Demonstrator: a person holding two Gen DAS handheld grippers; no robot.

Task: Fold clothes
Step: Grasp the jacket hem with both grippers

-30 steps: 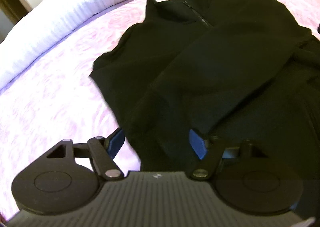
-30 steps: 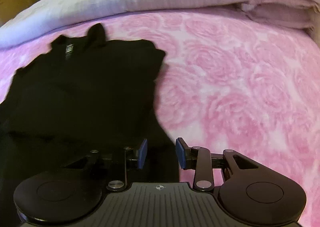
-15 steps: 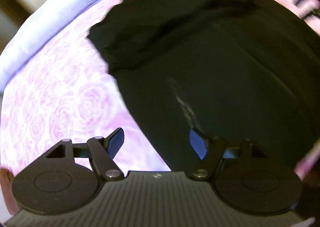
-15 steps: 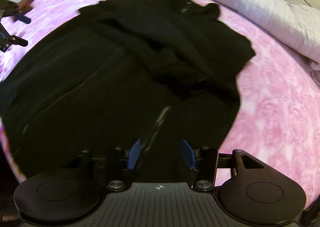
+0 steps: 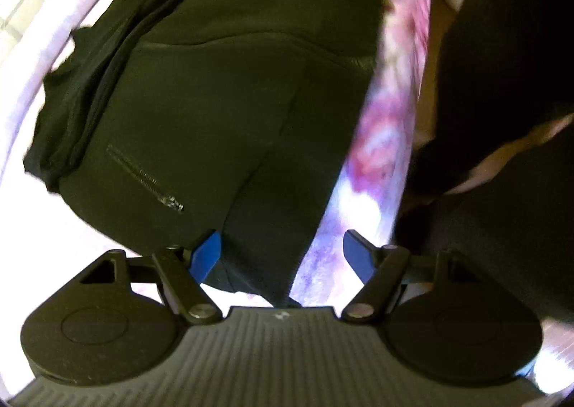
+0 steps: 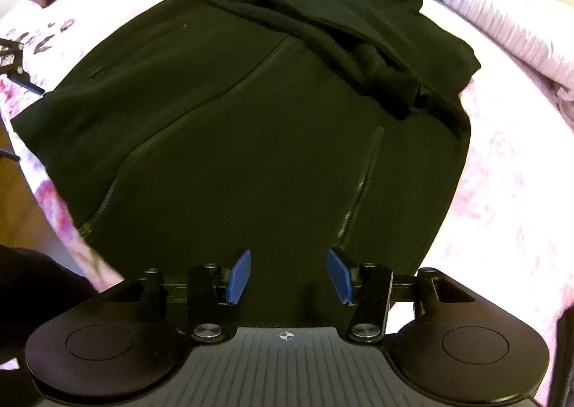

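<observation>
Both tongs released, nothing gripped: right tongs [image 6: 288,276] w/ hem at 12, left tongs [image 5: 281,256] at the hem corner. Jacket [image 6: 251,113] flat on bed [image 6: 502,192]; sleeves [image 6: 323,30] crossed in at 1. Body fold probably still left.

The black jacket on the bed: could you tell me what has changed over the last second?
Both grippers swung round to the hem end of the black jacket. The left gripper now straddles its hem edge; the right gripper hovers above the lower front. Neither took hold of anything. Unchanged: both jaws open, sleeves folded across the chest, jacket flat on the pink bedspread.
</observation>
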